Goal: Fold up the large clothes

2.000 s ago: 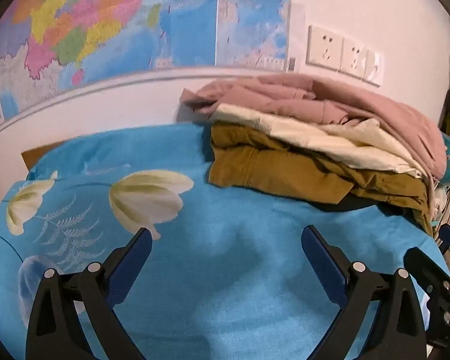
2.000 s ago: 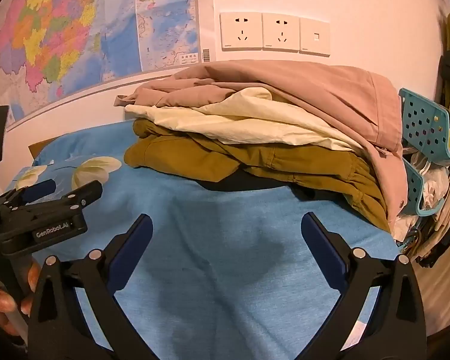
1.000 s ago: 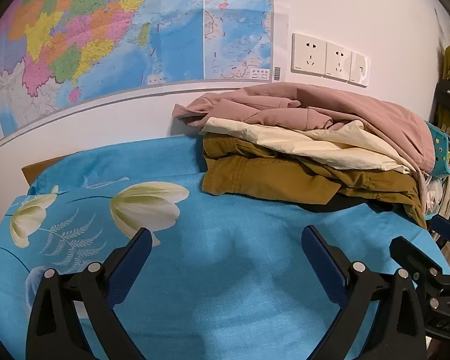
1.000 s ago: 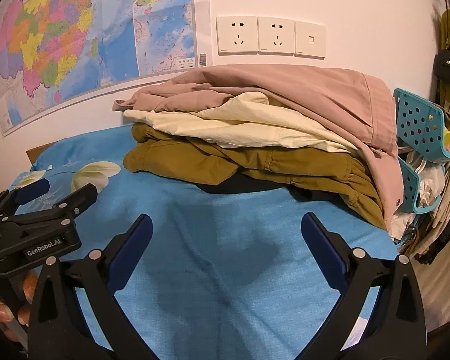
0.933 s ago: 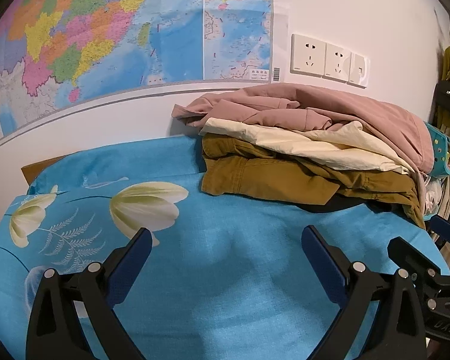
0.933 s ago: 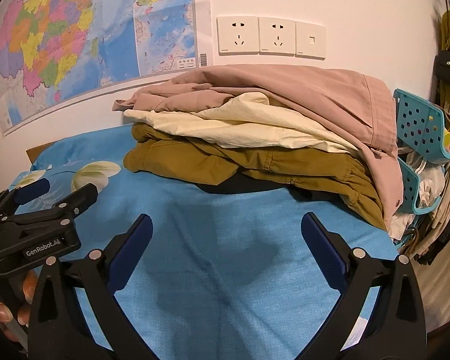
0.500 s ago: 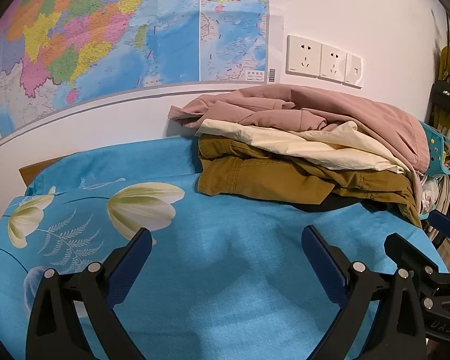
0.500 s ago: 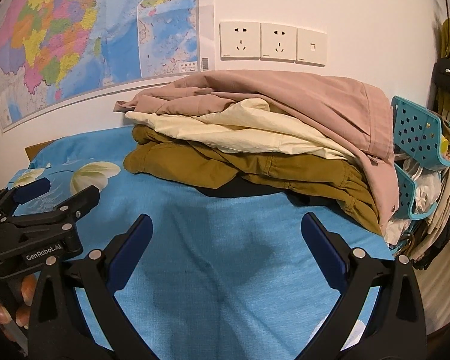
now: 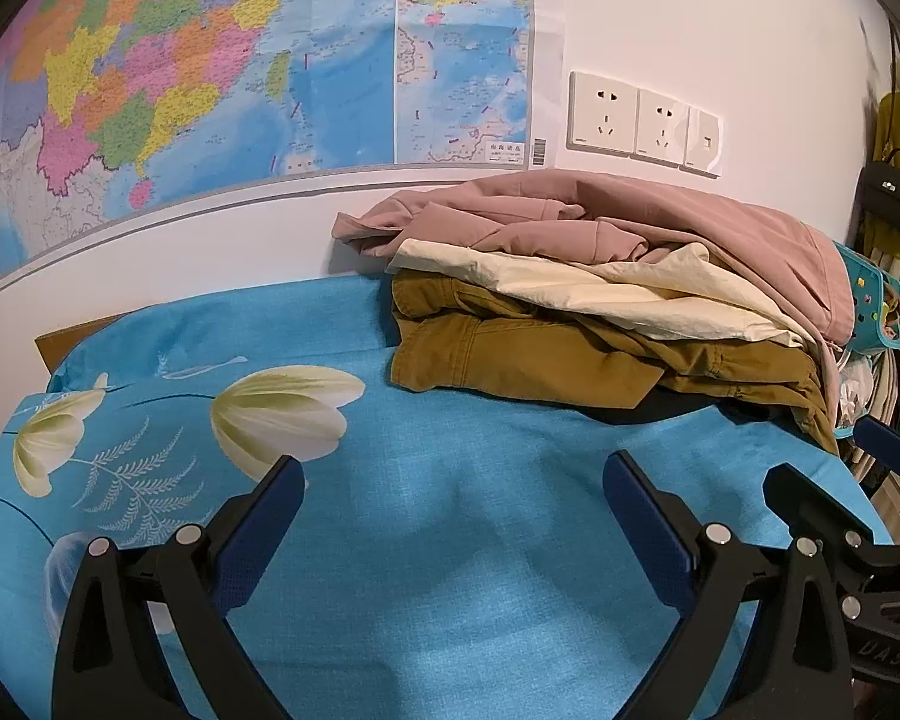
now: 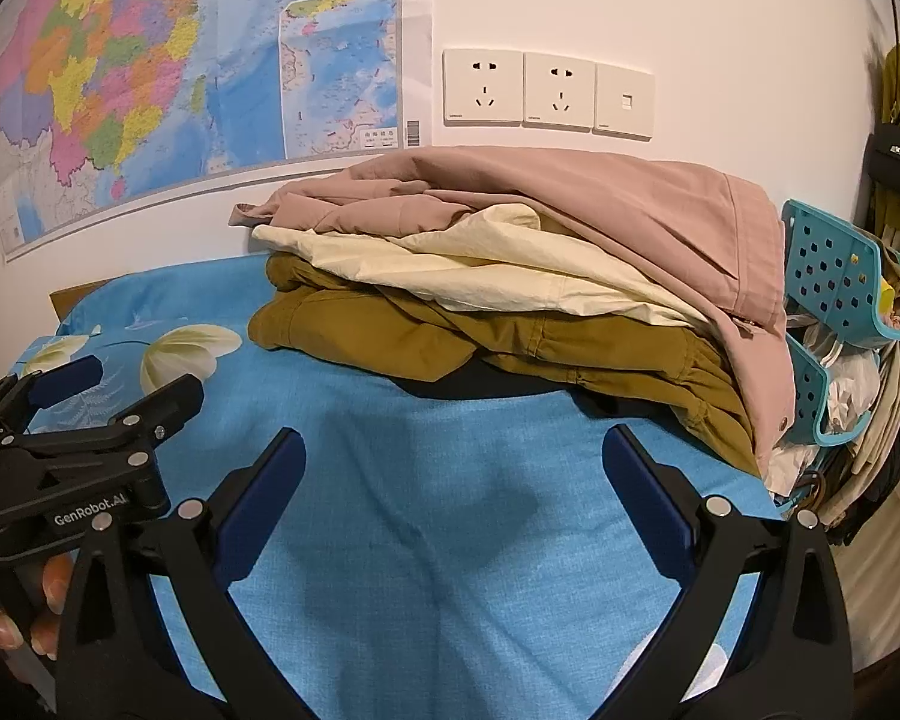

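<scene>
A pile of large clothes lies at the back right of the blue cloth-covered table (image 9: 450, 540) against the wall: a pink garment (image 9: 660, 228) (image 10: 600, 204) on top, a cream garment (image 9: 600, 288) (image 10: 510, 276) under it, and mustard-brown trousers (image 9: 540, 354) (image 10: 450, 336) at the bottom. My left gripper (image 9: 453, 480) is open over bare blue cloth, short of the pile. My right gripper (image 10: 453, 450) is open too, nearer the pile's front edge, holding nothing. In the right wrist view the left gripper (image 10: 90, 396) shows at the left, with a person's fingers below it.
A teal perforated basket (image 10: 834, 276) with more clothing stands off the table's right edge. A map (image 9: 210, 90) and wall sockets (image 10: 546, 93) cover the wall behind. A black bag (image 10: 897, 156) hangs at far right. White flower prints (image 9: 282, 414) mark the cloth's left side.
Both grippers have drawn back slightly and risen, so the pile sits a little farther away and more of the wall shows. Both stay open and empty.
</scene>
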Demonstrator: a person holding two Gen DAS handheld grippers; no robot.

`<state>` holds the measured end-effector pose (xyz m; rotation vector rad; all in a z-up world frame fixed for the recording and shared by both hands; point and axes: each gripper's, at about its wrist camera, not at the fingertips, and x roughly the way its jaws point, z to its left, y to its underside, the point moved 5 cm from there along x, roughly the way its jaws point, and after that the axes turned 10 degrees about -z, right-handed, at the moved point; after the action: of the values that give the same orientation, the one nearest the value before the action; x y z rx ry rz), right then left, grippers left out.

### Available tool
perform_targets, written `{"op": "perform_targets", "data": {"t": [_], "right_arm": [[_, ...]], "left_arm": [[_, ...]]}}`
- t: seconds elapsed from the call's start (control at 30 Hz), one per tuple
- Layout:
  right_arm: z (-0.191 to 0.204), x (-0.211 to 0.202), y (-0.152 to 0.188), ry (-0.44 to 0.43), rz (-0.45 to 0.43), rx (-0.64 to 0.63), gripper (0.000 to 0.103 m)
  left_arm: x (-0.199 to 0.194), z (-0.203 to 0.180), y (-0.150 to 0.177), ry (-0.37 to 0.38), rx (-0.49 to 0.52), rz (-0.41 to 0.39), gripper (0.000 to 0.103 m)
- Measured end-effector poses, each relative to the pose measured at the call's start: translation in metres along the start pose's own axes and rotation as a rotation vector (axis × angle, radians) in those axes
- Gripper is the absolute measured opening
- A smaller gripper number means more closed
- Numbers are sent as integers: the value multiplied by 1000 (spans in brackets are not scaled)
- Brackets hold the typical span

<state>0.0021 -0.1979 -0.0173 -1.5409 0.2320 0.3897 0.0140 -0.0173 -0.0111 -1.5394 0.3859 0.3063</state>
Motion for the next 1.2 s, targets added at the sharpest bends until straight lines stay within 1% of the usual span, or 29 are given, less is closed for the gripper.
{"op": "perform_targets", "data": {"t": [1.2], "right_arm": [[1,2,-1,-2,-5,-7,98]], "left_arm": [[3,-2,2,10,1,13,96]]}}
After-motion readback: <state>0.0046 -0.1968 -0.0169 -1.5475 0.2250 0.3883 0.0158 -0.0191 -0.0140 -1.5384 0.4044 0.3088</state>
